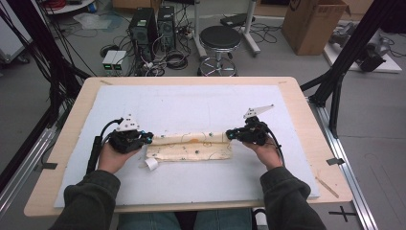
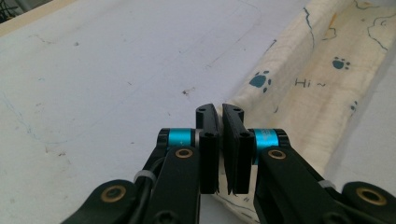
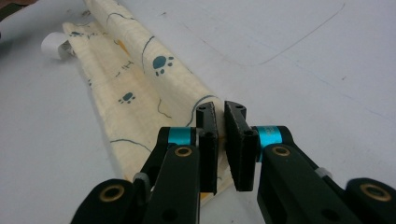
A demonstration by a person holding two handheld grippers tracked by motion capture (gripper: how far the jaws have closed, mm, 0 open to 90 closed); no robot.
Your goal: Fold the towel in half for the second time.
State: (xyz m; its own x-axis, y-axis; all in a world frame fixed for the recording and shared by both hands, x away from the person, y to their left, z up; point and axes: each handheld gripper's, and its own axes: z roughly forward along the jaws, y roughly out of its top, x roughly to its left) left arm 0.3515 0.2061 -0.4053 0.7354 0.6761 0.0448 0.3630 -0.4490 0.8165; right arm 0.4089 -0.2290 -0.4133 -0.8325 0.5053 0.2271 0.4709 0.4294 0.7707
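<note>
Sleeved forearms came in at the near edge. Cream paw-print cloth (image 1: 189,146) lay mid-surface (image 1: 191,103), already folded to a long narrow strip; by my read one more fold remained. Left gripper (image 1: 149,137) and right gripper (image 1: 229,134) each had jaws clamped on an end of the far folded edge.

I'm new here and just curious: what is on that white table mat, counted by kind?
Patterned cream cloth, folded: 1
White label at the cloth's edge: 1
Hand-held grippers, left gripper and right gripper, each shut on a cloth end: 2
Total: 4
</note>
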